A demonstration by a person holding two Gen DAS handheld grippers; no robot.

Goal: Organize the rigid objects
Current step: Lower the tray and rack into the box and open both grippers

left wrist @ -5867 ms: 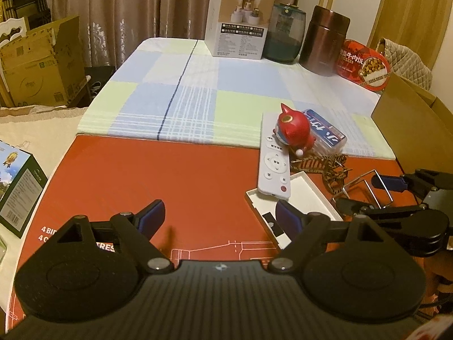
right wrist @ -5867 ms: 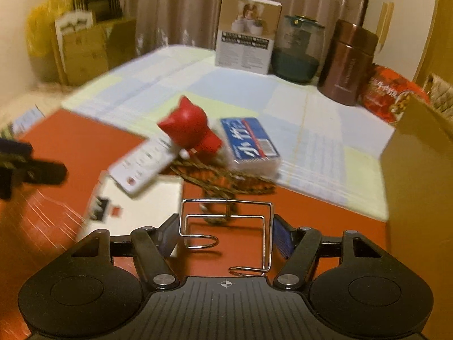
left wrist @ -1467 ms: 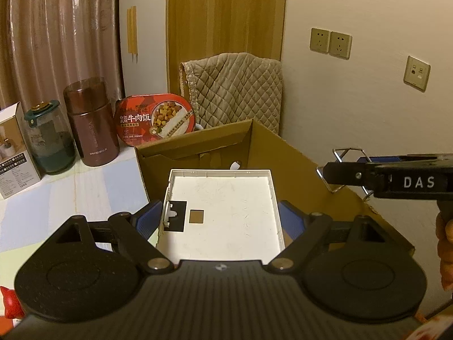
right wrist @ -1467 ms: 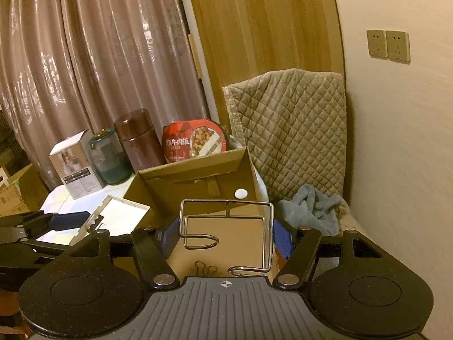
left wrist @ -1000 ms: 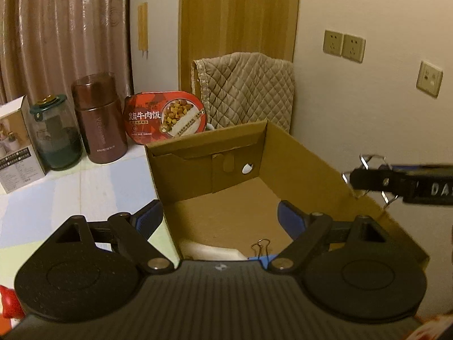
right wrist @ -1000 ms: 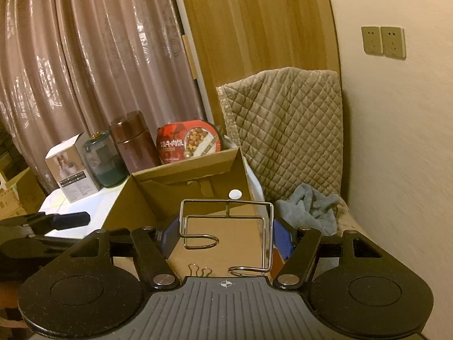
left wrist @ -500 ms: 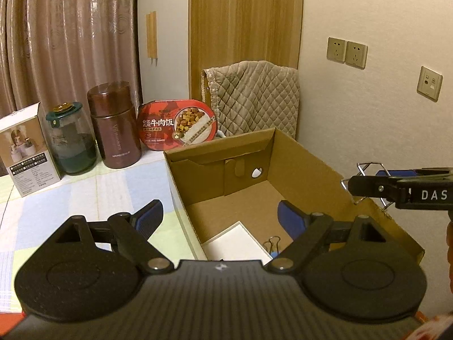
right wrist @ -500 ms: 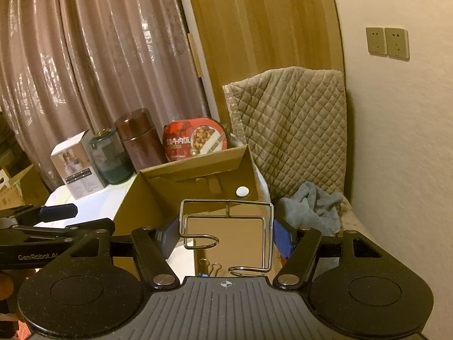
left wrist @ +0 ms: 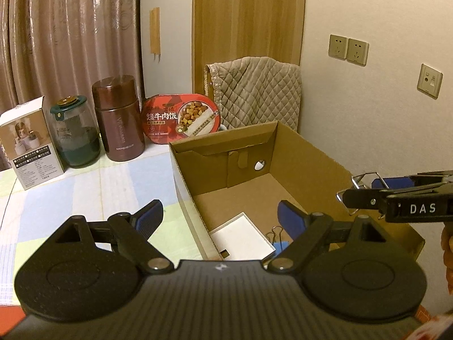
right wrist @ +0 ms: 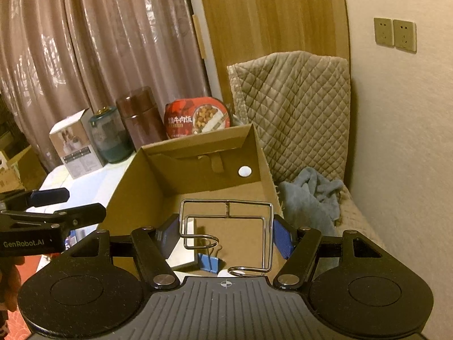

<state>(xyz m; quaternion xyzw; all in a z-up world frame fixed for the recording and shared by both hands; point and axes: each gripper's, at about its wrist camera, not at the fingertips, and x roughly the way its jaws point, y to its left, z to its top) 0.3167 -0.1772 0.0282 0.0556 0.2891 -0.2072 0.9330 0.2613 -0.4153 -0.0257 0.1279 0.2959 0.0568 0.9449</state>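
- Wire rack (right wrist: 228, 232): bent metal frame, clamped between the blue pads of the right claw (right wrist: 226, 236), held above the open cardboard box (right wrist: 263, 155).
- Right claw: closed on the wire rack; seen from the left camera at the box's right wall.
- Left claw (left wrist: 219, 216): pads wide apart, nothing between them, over the box's left wall.
- Cardboard box (left wrist: 311, 153): stands on the checked surface (left wrist: 93, 187); holds a white tray (left wrist: 243, 239) and a binder clip (left wrist: 276, 233), just beside each other on the floor.
- Behind the box: food bowl (left wrist: 181, 119), brown flask (left wrist: 119, 121), glass jar (left wrist: 75, 136), small carton (left wrist: 27, 144).
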